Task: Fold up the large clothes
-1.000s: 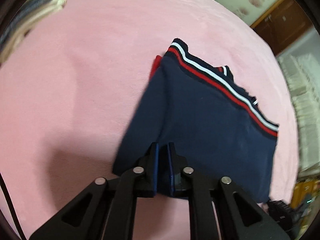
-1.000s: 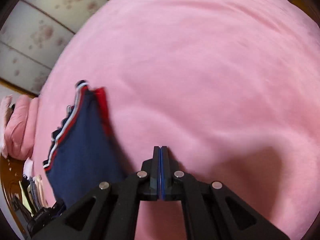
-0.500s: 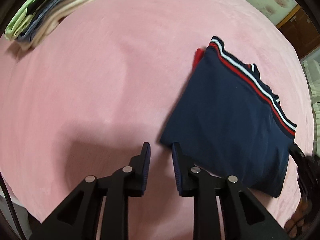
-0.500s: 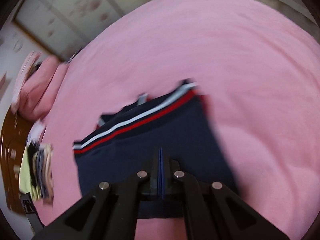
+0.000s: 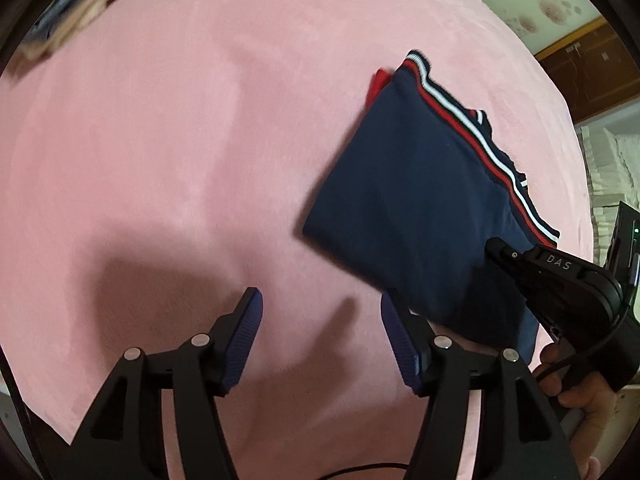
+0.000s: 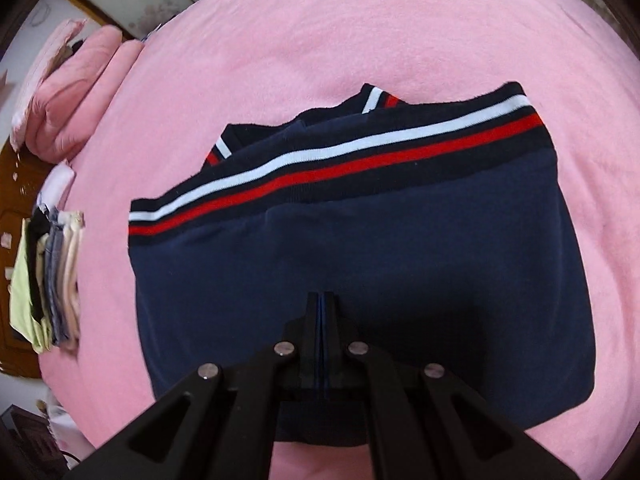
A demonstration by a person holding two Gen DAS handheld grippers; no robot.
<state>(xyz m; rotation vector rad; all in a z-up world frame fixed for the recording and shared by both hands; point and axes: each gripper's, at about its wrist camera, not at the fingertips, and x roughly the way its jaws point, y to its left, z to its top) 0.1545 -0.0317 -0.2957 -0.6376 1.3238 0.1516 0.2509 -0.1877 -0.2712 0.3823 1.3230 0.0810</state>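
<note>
Since a moment ago my left claw [image 5: 320,336] let go and now sits spread wide over the pink blanket [image 5: 168,152], just beside the folded navy sweater [image 6: 360,264]. Right claw [image 6: 322,312] is pressed together over its near edge; can't tell if it's pinching cloth. I'd flatten gently, since the soft knit with its ribbed striped hem bunches easily.

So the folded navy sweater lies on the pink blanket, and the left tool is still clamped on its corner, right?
Not quite. The left tool is open and off the navy sweater, over bare pink blanket, as the left wrist view shows. The sweater does lie folded there.
</note>
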